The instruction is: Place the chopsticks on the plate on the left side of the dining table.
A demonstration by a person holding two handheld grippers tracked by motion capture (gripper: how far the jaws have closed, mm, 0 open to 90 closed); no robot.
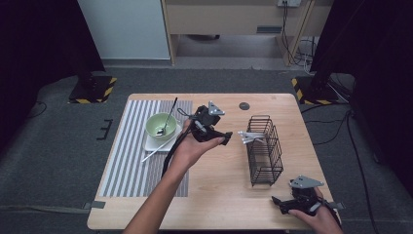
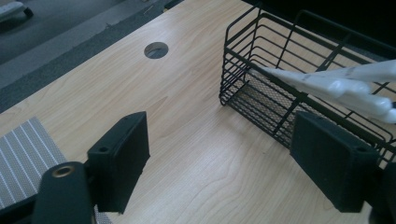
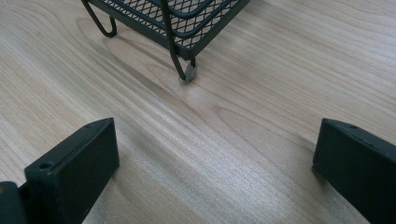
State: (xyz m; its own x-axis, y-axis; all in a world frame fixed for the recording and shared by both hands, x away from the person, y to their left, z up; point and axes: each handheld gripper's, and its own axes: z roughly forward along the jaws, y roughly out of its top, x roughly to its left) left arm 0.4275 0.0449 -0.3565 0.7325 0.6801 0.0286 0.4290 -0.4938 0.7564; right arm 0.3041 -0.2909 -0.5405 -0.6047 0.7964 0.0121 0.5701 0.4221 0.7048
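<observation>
The left gripper (image 1: pixel 225 138), jaws parted and empty, hangs beside the black wire basket (image 1: pixel 265 165). Its white plastic utensils (image 1: pixel 252 137) overhang the rim and a brush could tip them out. The right gripper (image 1: pixel 278 204) rests released.

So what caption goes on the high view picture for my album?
Left claw open beside the rack holding white cutlery.

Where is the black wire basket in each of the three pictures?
High view: the black wire basket stands right of the table's middle, white utensils sticking out of it.
Left gripper view: upper right, beyond the open jaws.
Right gripper view: along the top edge, its mesh bottom and feet.
Shared landmark: the light wooden table.
</observation>
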